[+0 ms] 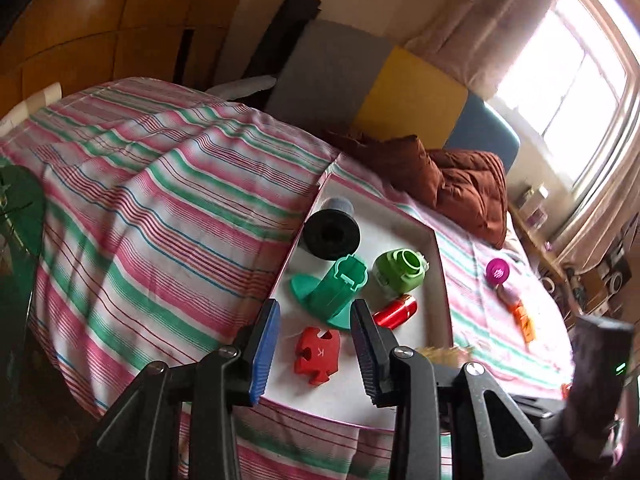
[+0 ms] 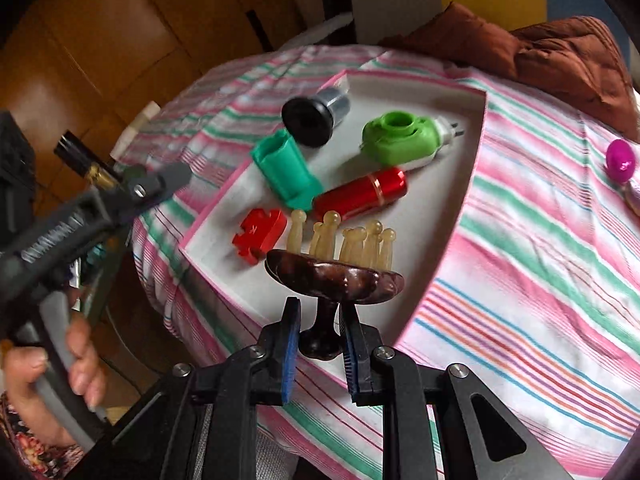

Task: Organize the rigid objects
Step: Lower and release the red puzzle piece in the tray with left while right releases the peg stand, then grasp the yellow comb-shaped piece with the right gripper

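A white tray with a pink rim (image 1: 424,236) (image 2: 476,148) lies on the striped cloth. In it are a black spool (image 1: 331,234) (image 2: 308,120), a teal holder (image 1: 340,288) (image 2: 286,172), a green plug-in device (image 1: 400,272) (image 2: 400,140), a red tube (image 1: 396,311) (image 2: 360,194) and a red puzzle piece (image 1: 317,354) (image 2: 260,236). My left gripper (image 1: 314,320) is open and empty above the tray's near end. My right gripper (image 2: 318,312) is shut on the handle of a brown massage brush (image 2: 334,272), held over the tray's near edge with its pegs up.
A magenta cap (image 1: 498,271) (image 2: 620,160) and small orange items (image 1: 522,316) lie on the cloth right of the tray. A brown cushion (image 1: 460,184) (image 2: 560,56) sits behind. The table's edge drops off at the left. The other hand-held gripper (image 2: 80,208) is at the left.
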`<state>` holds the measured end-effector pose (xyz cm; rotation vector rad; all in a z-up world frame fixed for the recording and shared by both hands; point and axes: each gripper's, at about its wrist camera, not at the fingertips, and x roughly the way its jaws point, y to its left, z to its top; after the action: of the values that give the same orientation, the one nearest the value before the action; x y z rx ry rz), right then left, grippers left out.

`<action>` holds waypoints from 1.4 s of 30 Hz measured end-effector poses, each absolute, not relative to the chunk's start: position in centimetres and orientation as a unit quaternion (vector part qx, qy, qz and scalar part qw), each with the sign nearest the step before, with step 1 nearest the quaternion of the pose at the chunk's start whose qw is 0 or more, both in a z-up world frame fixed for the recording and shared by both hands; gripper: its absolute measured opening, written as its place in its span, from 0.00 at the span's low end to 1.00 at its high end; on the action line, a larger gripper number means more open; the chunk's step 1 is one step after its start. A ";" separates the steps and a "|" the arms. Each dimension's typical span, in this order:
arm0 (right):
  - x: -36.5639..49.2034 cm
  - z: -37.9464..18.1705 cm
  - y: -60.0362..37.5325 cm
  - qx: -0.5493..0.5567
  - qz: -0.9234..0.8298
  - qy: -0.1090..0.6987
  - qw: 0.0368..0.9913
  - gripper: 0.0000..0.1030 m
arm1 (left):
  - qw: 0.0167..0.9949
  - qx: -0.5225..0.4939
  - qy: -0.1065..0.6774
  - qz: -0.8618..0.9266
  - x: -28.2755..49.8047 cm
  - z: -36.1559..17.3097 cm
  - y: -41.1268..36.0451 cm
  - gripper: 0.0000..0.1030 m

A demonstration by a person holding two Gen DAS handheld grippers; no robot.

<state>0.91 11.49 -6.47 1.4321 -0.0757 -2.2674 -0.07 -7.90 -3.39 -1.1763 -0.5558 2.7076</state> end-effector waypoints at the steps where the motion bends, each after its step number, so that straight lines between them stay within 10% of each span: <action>1: 0.8 -6.7 11.3 0.523 -0.821 -0.026 0.227 0.19 | 0.069 -0.391 -0.190 0.898 -0.1 -3.3 -8.0 0.35; 10: 1.8 -6.0 12.9 0.507 -0.830 -0.037 0.231 0.43 | 0.080 -0.389 -0.198 0.896 0.1 -3.1 -7.8 0.35; 33: -0.5 -5.3 42.3 0.419 -0.896 -0.076 -0.124 0.43 | 0.246 -0.412 -0.093 0.872 0.7 -0.5 7.0 0.35; 42: -4.7 -7.8 47.5 0.432 -0.888 -0.095 -0.124 0.43 | 0.293 -0.426 -0.041 0.855 0.9 -0.2 13.9 0.35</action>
<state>-4.72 47.46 -7.77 1.4760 -0.3256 -3.0344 0.91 13.88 -0.21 -1.1345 -0.1088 2.2772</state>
